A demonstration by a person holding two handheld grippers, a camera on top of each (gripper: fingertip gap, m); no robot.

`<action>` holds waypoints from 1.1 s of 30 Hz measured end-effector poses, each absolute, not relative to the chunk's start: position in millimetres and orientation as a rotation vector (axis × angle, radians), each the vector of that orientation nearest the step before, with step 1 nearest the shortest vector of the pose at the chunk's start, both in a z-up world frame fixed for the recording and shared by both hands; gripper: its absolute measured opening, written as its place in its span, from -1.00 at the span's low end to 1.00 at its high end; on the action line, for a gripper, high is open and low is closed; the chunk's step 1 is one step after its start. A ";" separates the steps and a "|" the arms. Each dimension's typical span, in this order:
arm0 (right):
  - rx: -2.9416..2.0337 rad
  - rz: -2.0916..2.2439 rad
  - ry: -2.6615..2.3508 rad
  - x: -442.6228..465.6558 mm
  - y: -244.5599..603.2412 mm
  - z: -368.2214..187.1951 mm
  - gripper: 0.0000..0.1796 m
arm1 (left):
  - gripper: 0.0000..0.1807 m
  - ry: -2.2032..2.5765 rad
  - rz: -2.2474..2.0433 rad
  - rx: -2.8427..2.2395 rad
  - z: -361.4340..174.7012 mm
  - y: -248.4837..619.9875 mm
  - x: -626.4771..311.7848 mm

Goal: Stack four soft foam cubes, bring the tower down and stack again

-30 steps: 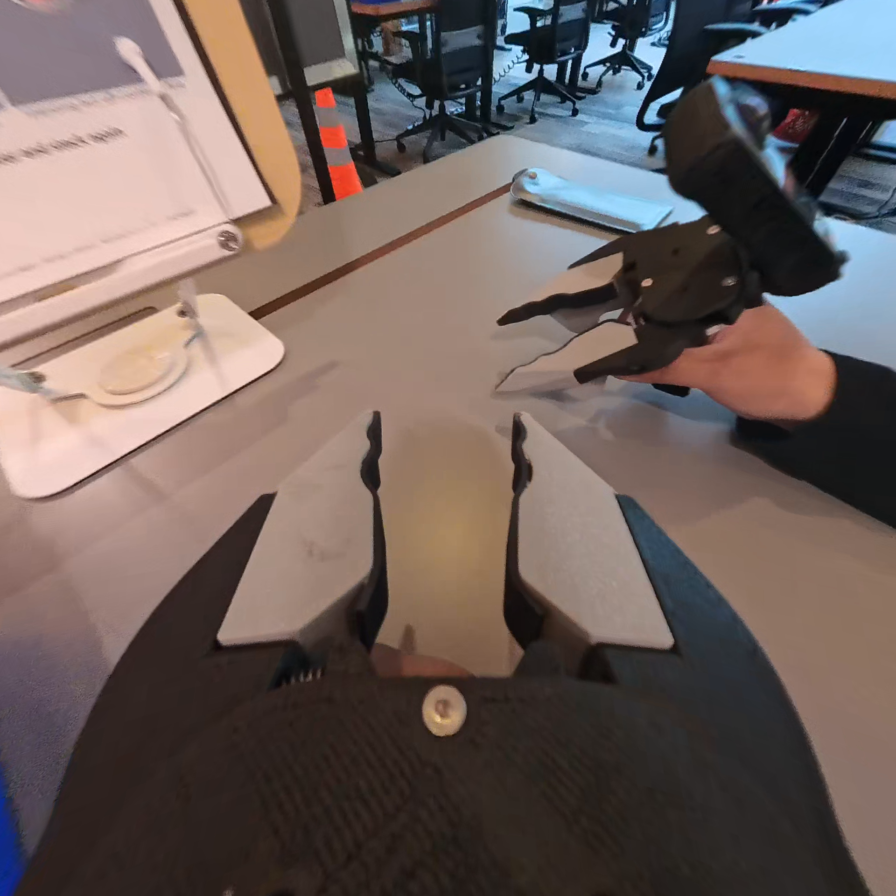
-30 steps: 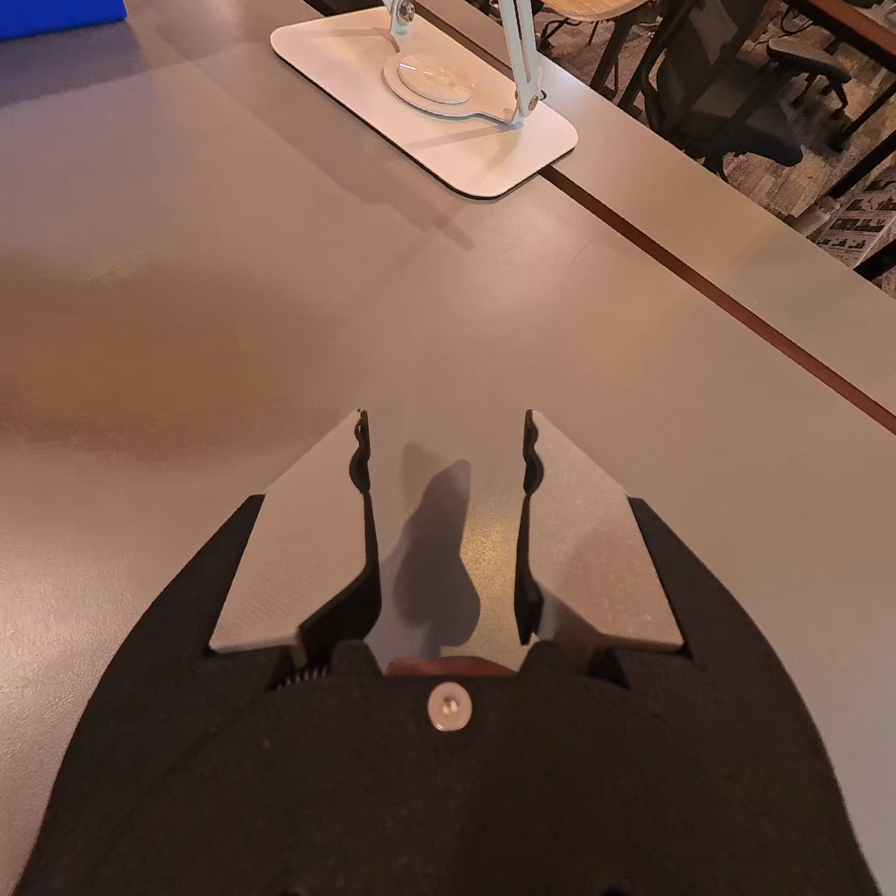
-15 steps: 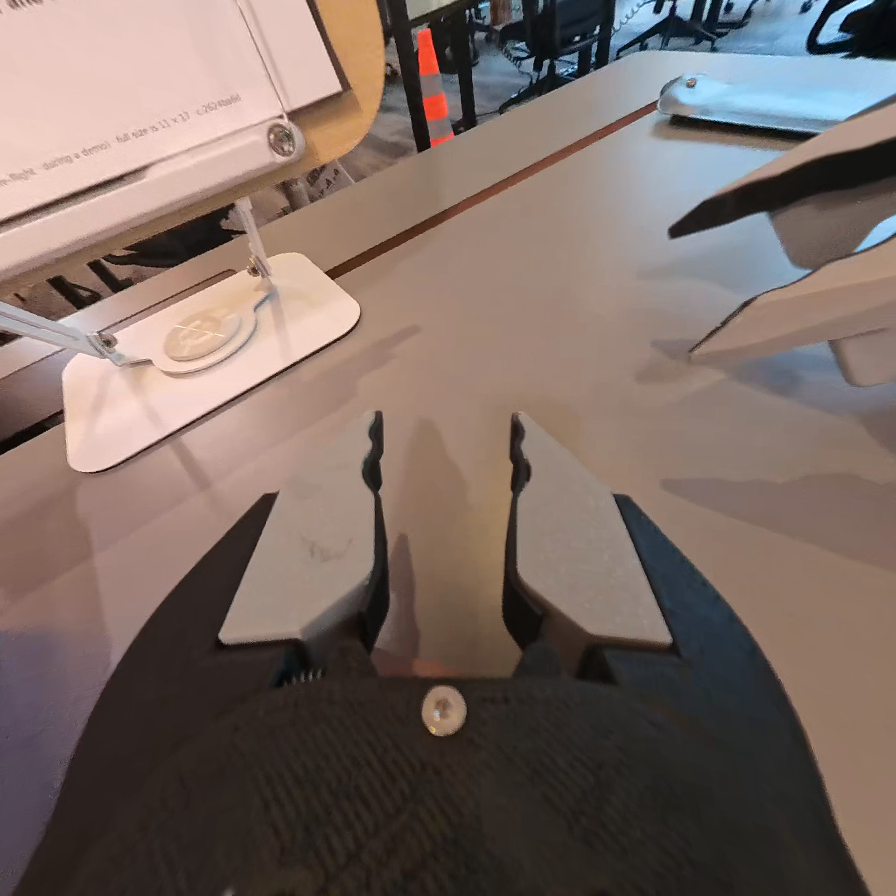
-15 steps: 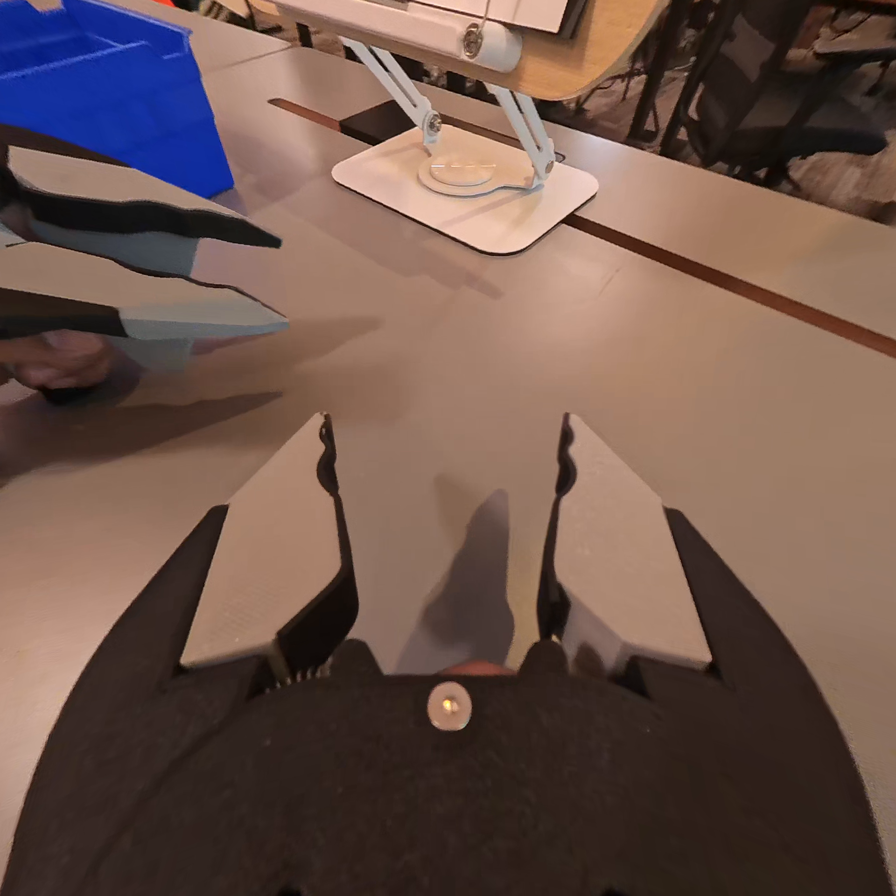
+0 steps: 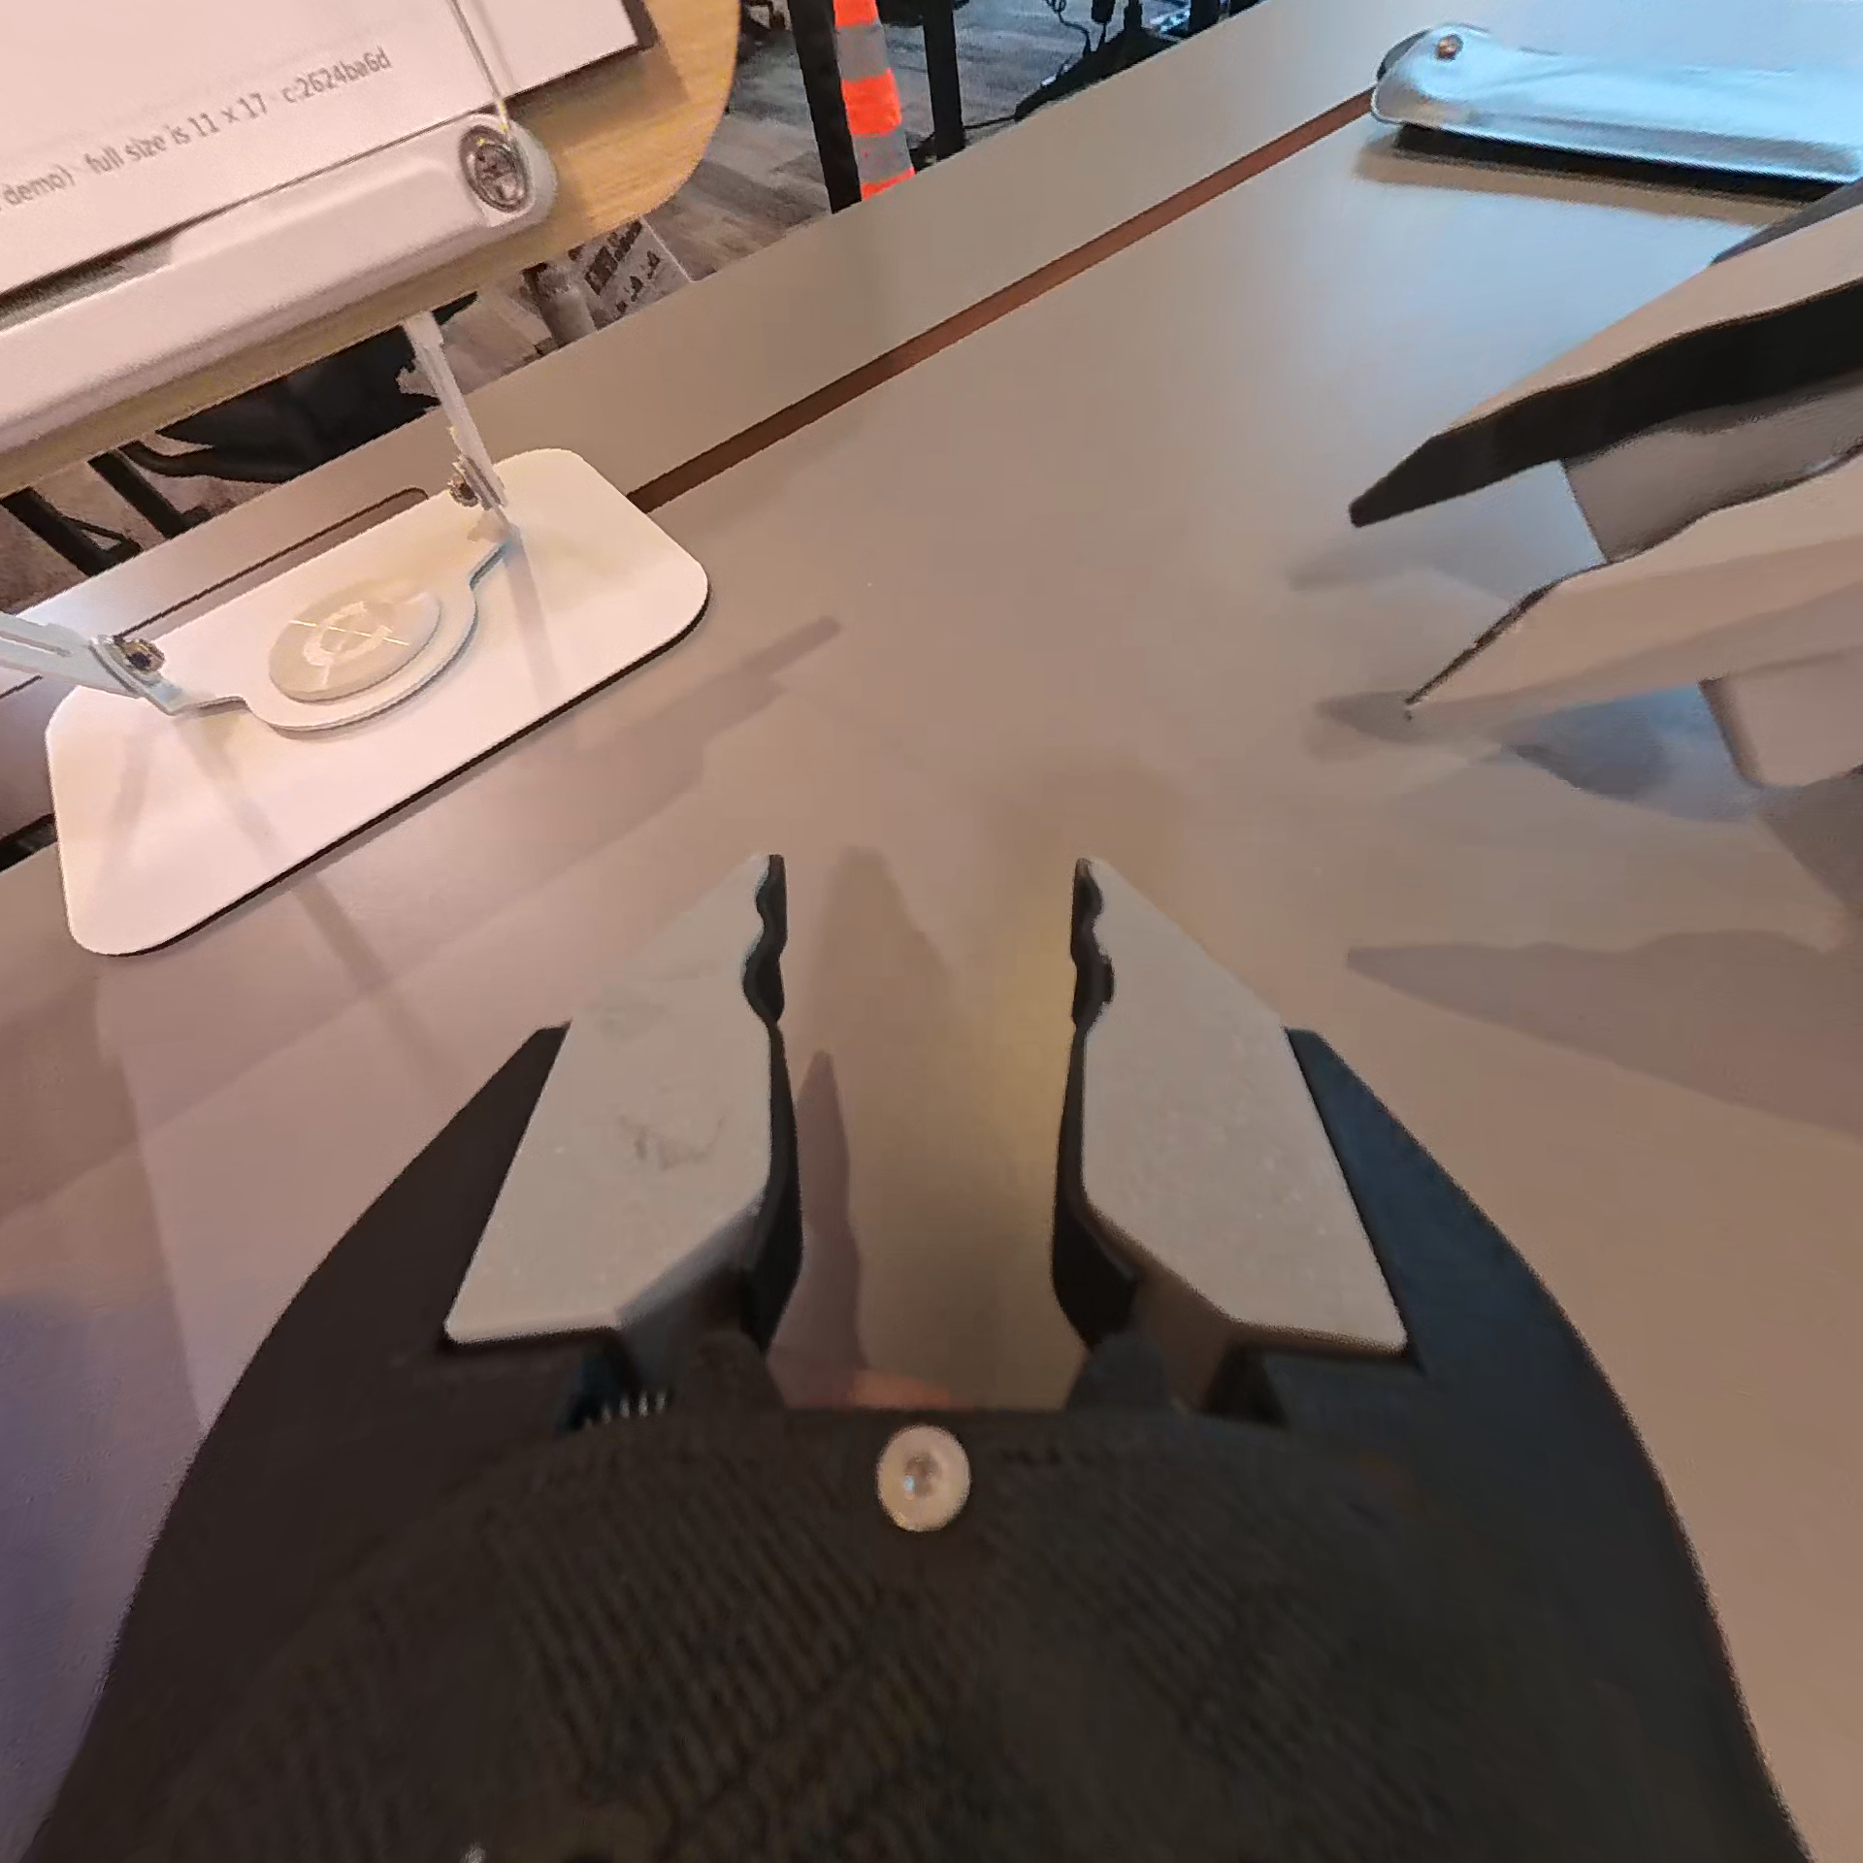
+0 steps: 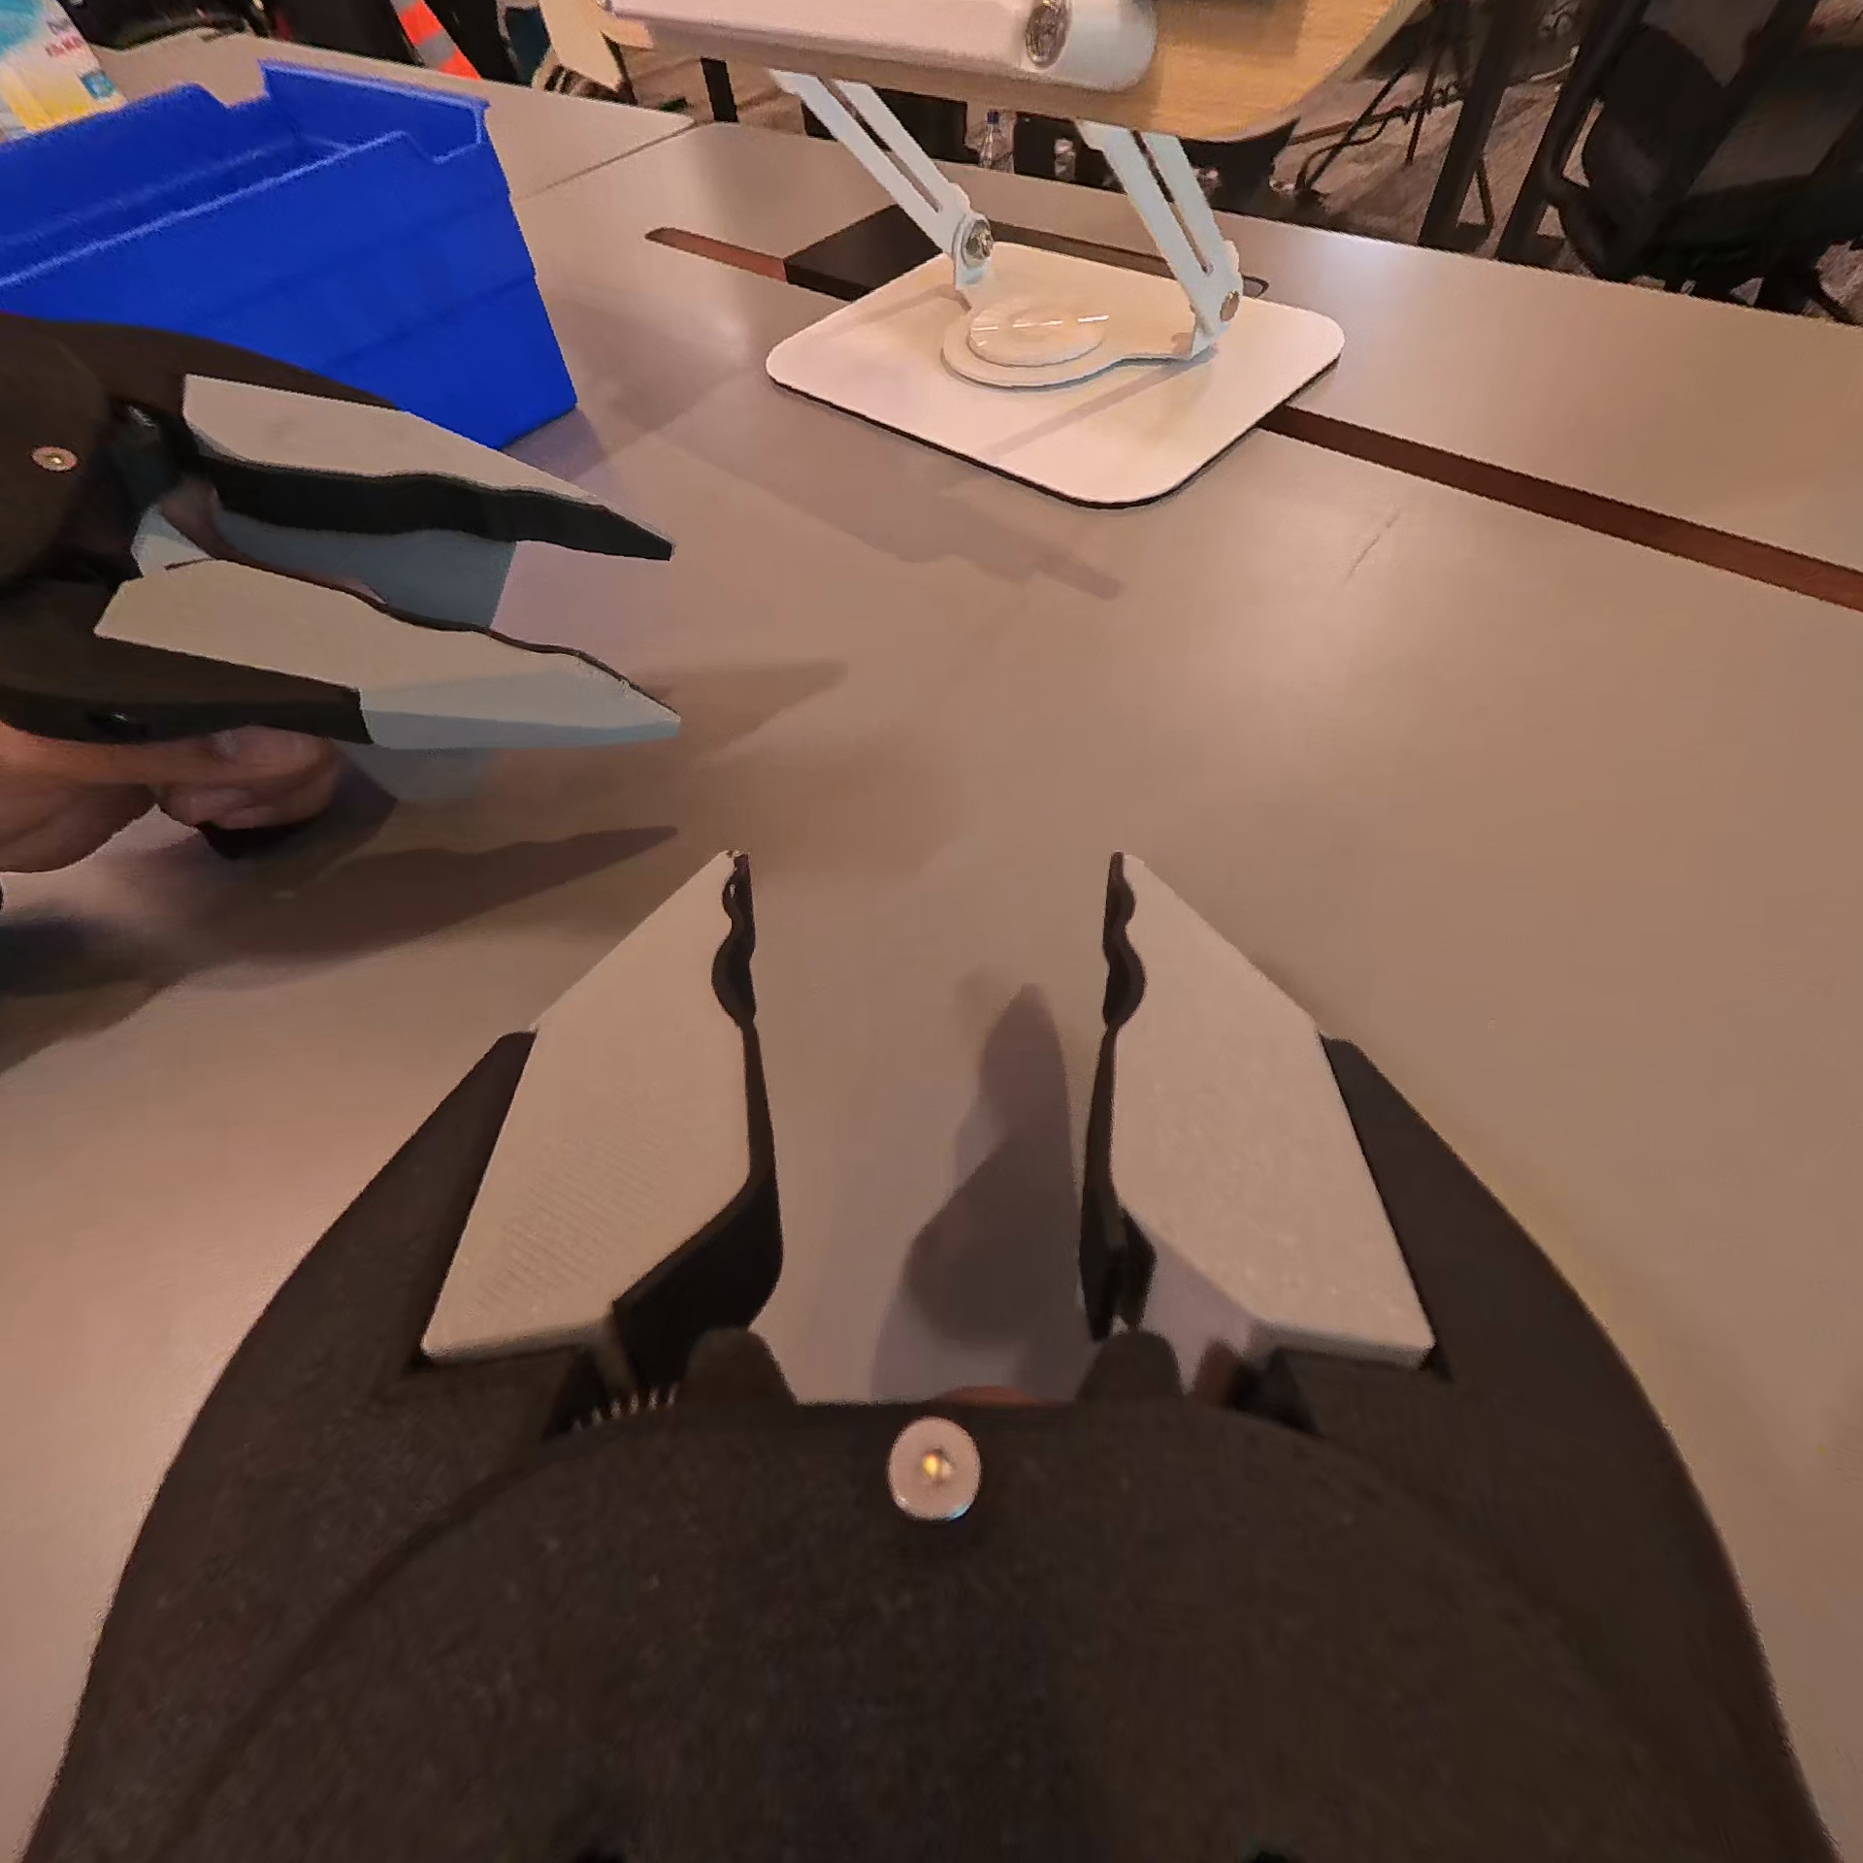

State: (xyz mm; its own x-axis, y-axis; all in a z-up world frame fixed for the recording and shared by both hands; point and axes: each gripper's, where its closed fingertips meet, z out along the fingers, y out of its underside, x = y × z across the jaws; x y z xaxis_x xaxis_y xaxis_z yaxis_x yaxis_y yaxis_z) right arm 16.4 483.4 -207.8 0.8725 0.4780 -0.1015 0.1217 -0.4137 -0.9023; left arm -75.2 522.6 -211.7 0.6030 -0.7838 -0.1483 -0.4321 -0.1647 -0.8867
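Both the left gripper (image 5: 925, 875) and the right gripper (image 6: 927, 869) hover with jaws parted and nothing between them, only bare grey table (image 5: 1008, 565) ahead of the tips. No foam cubes show in either view; they may sit in the blue bin (image 6: 302, 262) beyond the left jaws, but its inside is hidden. Judged from the task, the cubes are light and squashy, so take each by two opposite flat faces with a gentle squeeze

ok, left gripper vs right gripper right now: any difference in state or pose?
The right gripper has its fingers a little wider apart than the left gripper. In the right wrist view the left gripper comes in from the left, near the blue bin; in the left wrist view the right one comes in from the right. Both are open, empty and over the bare table. No foam cubes in view.
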 end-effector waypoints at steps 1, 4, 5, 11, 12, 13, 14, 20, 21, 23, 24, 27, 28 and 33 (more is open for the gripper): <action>-1.978 0.414 -0.448 15.1 483.1 -207.5 -0.24 | -0.39 0.981 -0.425 -1.795 -211.0 523.3 -75.9; -1.977 0.412 -0.470 9.9 481.7 -207.3 -0.24 | -0.40 0.964 -0.401 -1.781 -208.3 525.6 -78.6; -1.979 0.412 -0.477 8.3 481.3 -207.8 -0.24 | -0.40 0.955 -0.377 -1.767 -206.3 527.7 -80.6; -1.975 0.415 -0.512 -0.8 478.1 -206.8 -0.25 | -0.35 0.836 -0.322 -1.677 -172.9 532.6 -97.0; -1.974 0.415 -0.520 -2.7 477.5 -206.9 -0.25 | -0.32 0.816 -0.333 -1.666 -165.8 531.4 -99.7; -1.975 0.412 -0.530 -4.6 476.8 -207.3 -0.25 | -0.31 0.801 -0.350 -1.651 -158.9 529.6 -101.8; -1.976 0.408 -0.539 -6.1 476.2 -207.9 -0.25 | -0.30 0.788 -0.367 -1.635 -152.8 527.6 -103.7; -1.970 0.403 -0.574 -14.1 472.7 -208.7 -0.26 | -0.23 0.808 -0.437 -1.629 -150.0 519.2 -102.9; -1.972 0.399 -0.576 -14.0 472.5 -208.7 -0.26 | -0.35 0.846 -0.508 -1.633 -149.8 510.7 -98.4; -1.970 0.388 -0.570 -11.8 473.0 -207.4 -0.26 | -0.70 0.835 -0.692 -1.621 -133.0 492.8 -94.7; -1.966 0.389 -0.567 -11.0 473.4 -206.1 -0.26 | -0.61 0.796 -0.731 -1.615 -119.4 488.1 -99.5; -1.967 0.406 -0.551 -9.0 474.3 -205.6 -0.26 | -0.24 0.770 -0.735 -1.611 -83.1 471.3 -127.0; -1.969 0.406 -0.548 -8.3 474.6 -206.2 -0.26 | -0.12 0.776 -0.724 -1.607 -73.0 464.7 -139.6; -1.958 0.393 -0.549 -7.8 474.2 -204.1 -0.26 | -0.11 0.683 -0.611 -1.534 -42.3 448.8 -223.3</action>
State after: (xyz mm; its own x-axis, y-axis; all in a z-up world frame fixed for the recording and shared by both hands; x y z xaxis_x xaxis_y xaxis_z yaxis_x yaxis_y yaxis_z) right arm -7.8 474.2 -204.1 0.8428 0.5372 -0.0332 0.2041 -0.3761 -0.9038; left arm -223.3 448.8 -42.3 0.6805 -0.7326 -0.0167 -0.0646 -0.0373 -0.9972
